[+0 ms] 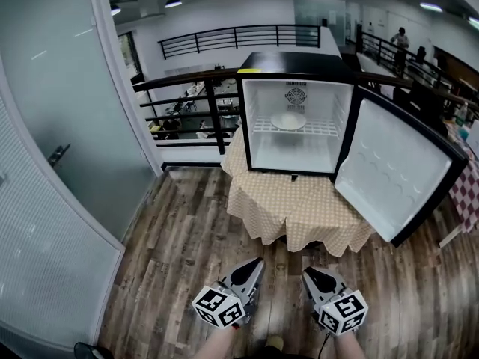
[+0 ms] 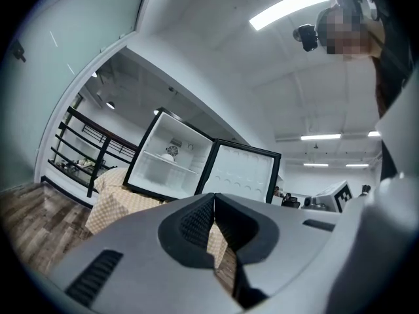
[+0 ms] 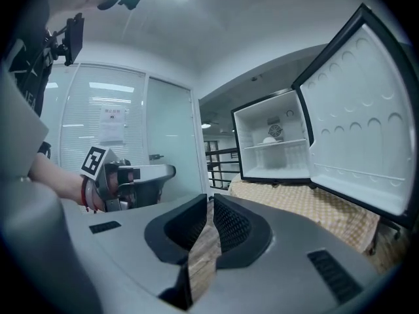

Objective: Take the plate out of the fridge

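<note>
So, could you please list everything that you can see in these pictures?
Fridge: one, black outside, white inside, on the tablecloth, its door swung open to the right.
Plate: one, white, on the fridge's wire shelf.
Tablecloth: one, beige checked, under the fridge.
Railing: one, black, behind the fridge.
Glass wall: one, frosted, at the left.
Floor: wood planks.
Left gripper: one, grey, jaws together, empty.
Right gripper: one, grey, jaws all but together, empty.
</note>
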`<state>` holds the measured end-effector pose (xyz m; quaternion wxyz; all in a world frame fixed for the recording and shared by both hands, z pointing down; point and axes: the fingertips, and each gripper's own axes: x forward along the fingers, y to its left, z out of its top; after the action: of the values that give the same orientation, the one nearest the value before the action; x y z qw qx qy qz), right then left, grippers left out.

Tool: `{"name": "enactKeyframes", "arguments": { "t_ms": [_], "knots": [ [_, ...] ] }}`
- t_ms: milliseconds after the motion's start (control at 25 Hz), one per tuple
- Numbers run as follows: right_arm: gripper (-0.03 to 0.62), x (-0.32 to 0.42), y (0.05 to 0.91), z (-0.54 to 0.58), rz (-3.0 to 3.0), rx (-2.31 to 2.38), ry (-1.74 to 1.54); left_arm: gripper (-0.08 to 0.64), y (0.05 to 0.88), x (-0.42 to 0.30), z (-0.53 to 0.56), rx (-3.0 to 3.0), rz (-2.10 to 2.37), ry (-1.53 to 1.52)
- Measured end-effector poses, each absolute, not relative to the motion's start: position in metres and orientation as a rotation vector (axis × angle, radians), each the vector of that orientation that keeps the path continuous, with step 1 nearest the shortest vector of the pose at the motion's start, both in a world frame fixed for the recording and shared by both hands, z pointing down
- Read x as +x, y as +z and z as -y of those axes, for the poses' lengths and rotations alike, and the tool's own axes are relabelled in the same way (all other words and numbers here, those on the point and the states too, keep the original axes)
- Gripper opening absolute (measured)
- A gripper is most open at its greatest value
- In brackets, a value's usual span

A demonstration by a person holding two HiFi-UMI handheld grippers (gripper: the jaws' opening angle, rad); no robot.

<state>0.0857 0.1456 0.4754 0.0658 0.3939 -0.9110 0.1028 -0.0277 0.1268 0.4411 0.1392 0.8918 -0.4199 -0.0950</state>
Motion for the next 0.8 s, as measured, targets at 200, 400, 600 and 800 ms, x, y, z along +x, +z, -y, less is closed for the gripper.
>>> {"name": "enactKeyframes", "arguments": {
  "t_ms": [200,400,600,800],
  "knots": [
    [0.051,0.087,0.479,-0.118,2.739,1.185,0.329,0.011,0.445,-0.023,-0.106,2.565,1.213,-0.276],
    [0.051,0.080,0.482,-0.100,2.745,1.181,0.357,0.011,0.449,-0.021,-0.090,2.555,1.209,-0.246],
    [0.051,0.069,0.482,-0.073,2.758,1.143,0.346,0.011,0.450,-0.019,-0.059,2.573,1.187,-0.244],
    [0.051,0.060,0.483,-0.033,2.746,1.171,0.365,0.011,0.449,-0.022,-0.015,2.576,1.161,-0.256]
  ]
}}
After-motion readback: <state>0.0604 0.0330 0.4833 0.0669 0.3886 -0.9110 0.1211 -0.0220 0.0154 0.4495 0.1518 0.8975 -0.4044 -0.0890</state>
